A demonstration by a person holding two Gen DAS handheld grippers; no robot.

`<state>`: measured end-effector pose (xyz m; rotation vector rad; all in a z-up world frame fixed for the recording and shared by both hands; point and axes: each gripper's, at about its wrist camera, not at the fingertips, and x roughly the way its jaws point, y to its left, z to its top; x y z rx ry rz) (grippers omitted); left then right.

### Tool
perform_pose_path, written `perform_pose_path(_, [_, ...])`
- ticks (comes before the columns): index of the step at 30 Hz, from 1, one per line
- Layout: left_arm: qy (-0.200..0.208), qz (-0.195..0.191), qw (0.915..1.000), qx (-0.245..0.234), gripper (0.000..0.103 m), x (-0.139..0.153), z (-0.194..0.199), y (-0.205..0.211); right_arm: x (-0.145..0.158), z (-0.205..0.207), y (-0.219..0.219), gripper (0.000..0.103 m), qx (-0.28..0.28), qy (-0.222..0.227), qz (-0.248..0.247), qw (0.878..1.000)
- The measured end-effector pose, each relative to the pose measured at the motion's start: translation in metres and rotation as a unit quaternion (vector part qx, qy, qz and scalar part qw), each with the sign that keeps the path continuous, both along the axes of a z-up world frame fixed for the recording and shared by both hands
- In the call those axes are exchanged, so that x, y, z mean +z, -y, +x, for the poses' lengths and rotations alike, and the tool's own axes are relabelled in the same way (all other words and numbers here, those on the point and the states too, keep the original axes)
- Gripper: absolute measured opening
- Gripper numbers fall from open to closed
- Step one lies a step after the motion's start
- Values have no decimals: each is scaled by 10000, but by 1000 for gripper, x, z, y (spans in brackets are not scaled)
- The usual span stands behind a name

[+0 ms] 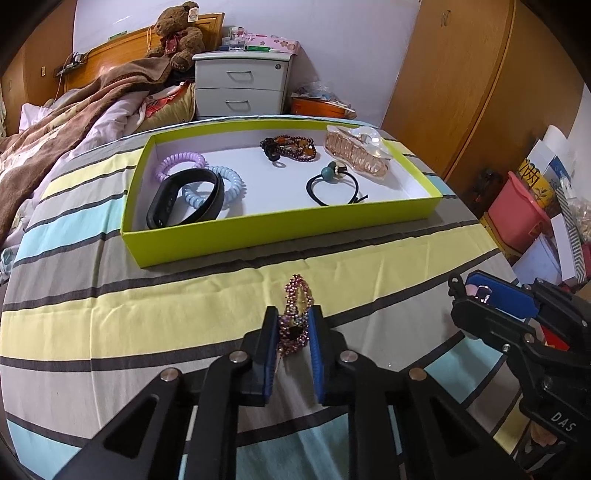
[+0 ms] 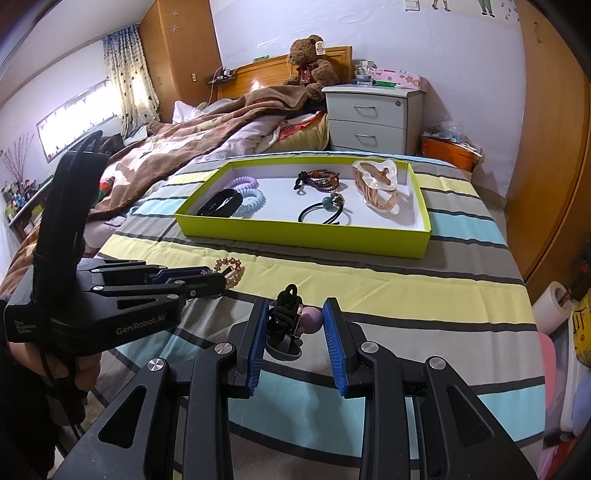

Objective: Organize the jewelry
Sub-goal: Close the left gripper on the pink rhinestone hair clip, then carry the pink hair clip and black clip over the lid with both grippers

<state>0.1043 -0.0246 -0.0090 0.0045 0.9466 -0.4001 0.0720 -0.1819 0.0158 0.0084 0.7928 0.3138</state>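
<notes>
A pink rhinestone hair clip [image 1: 297, 295] lies on the striped bedspread, and my left gripper [image 1: 294, 325] is shut on its near end; from the right wrist view the clip [image 2: 232, 266] pokes out past the left gripper [image 2: 218, 281]. My right gripper [image 2: 295, 325] is closed around a black hair tie with a purple bead [image 2: 286, 314], the pads touching its sides. It stands to the right of the left gripper [image 1: 480, 295]. Beyond both sits a lime-green box [image 1: 277, 229] [image 2: 295, 236] holding coil ties, a black band, beaded bracelets, a black hair tie and a claw clip.
A brown blanket [image 2: 207, 129] is heaped on the left of the bed. A white nightstand [image 1: 240, 85] and a teddy bear [image 1: 181, 33] stand behind the box. Wooden wardrobes [image 1: 461, 92] line the right, with a pink bin [image 1: 517, 214] and boxes on the floor.
</notes>
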Motion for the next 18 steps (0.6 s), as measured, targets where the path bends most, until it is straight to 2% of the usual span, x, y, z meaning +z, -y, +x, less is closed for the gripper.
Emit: perform_pose_path(18, [132,-254,9996,28,11,16,-5,-5,5,-1,0,31,3,60,-11,10000])
